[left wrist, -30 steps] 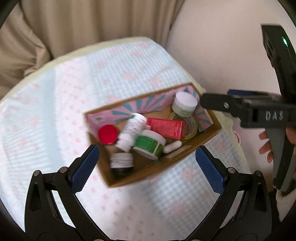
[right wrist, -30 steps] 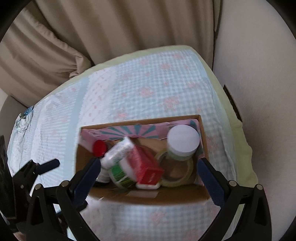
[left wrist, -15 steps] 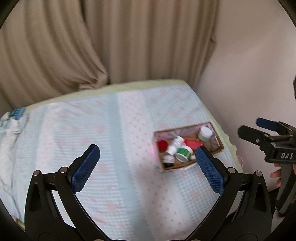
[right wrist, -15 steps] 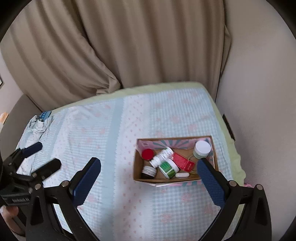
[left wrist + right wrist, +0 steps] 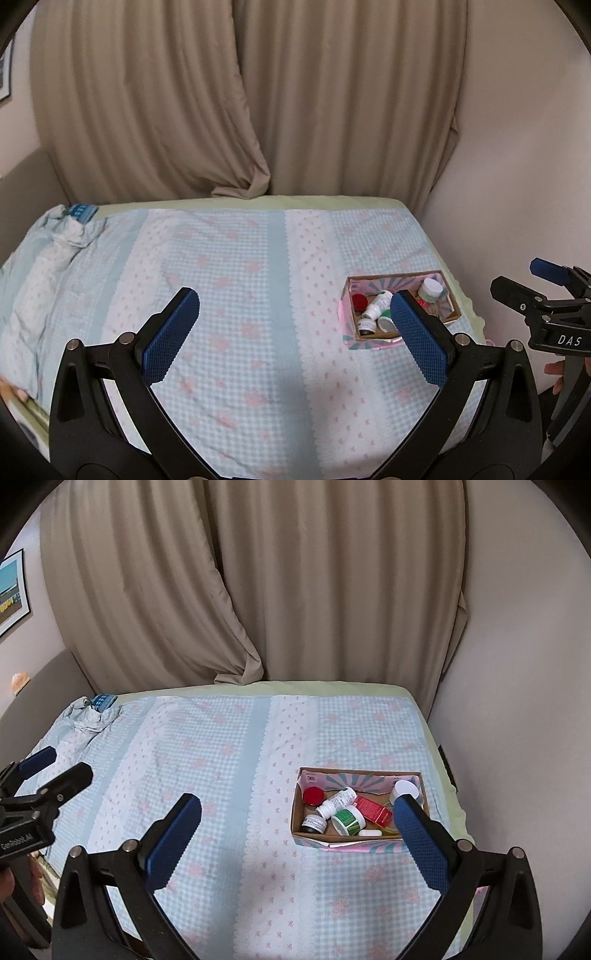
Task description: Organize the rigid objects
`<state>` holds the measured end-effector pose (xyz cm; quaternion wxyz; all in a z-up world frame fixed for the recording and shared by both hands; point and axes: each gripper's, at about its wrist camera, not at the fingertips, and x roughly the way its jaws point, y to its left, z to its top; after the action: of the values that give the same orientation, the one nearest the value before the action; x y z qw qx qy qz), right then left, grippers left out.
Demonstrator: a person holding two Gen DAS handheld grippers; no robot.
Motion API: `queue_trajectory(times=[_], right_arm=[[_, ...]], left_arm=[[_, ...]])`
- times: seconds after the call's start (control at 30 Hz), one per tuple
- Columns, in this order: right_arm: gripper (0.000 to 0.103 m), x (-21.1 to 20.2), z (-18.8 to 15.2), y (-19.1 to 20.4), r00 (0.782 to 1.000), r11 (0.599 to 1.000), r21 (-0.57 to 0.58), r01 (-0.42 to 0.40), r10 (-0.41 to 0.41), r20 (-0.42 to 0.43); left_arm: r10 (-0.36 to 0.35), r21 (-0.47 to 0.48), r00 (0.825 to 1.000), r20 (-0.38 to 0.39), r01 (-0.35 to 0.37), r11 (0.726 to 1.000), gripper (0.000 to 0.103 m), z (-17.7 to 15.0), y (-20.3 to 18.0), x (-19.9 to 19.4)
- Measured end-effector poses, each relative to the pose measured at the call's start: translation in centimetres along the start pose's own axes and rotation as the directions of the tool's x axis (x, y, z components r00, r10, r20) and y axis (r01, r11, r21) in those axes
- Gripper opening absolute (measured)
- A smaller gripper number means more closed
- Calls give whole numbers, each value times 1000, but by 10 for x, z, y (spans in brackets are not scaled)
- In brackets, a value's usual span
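Note:
A shallow cardboard box [image 5: 360, 775] with pink and teal flaps sits on the bed near its right edge; it also shows in the left wrist view [image 5: 384, 281]. It holds a red-capped jar [image 5: 313, 796], a white bottle [image 5: 337, 802], a green-labelled jar [image 5: 348, 819], a red carton [image 5: 373, 809], a white-lidded jar [image 5: 406, 788], a dark jar [image 5: 313, 823] and a tape roll. My left gripper [image 5: 293, 321] is open and empty, well back from the box. My right gripper [image 5: 297, 829] is open and empty, also held back above the bed.
The bed [image 5: 229, 760] has a blue-and-pink checked cover. Crumpled bedding with a blue tag [image 5: 94, 710] lies at its far left corner. Beige curtains [image 5: 258, 590] hang behind. A wall [image 5: 517, 701] runs close along the bed's right side.
Both grippers have pulled far back and up from the box, which now looks small. The box and its contents have not moved. Both stay open.

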<state>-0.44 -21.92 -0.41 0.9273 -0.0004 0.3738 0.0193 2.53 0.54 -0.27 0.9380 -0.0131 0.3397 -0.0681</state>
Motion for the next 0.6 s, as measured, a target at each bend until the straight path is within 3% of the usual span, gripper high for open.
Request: queue_trajectory(times=[0.6], right_arm=[[103,-19,-7,13,998,998,26,51,-52,27]], left_arm=[[-12,10,1000,19,12,1000,103,-6,3,-9]])
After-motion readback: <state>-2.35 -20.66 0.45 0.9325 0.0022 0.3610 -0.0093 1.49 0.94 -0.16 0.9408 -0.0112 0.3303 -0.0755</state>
